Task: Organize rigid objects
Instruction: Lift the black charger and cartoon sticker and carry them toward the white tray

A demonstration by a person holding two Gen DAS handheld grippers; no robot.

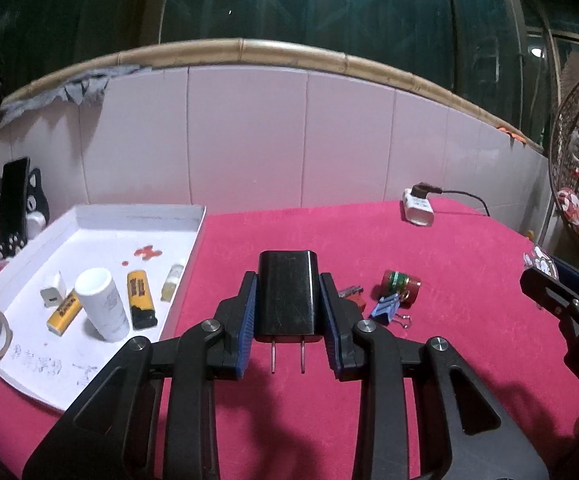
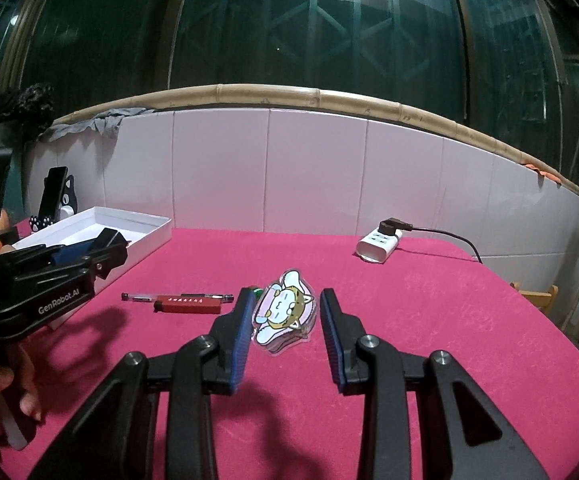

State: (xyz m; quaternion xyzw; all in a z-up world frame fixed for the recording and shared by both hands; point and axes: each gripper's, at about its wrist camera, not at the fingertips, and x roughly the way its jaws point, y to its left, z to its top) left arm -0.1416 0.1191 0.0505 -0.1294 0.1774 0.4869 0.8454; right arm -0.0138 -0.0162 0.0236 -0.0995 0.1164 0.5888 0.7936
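Black plastic wall charger (image 1: 286, 293) clamped in our left gripper (image 1: 287, 304)
Right gripper (image 2: 285, 312) pinches a cartoon-cat sticker (image 2: 283, 312); either could slip before the white tray (image 1: 193, 248).

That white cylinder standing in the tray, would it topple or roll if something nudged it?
Probably both. The white cylinder stands on its end and already looks tilted, so a bump could tip it. Once down, its round side would likely roll until a yellow lighter or the tray wall stopped it. It looks rigid.
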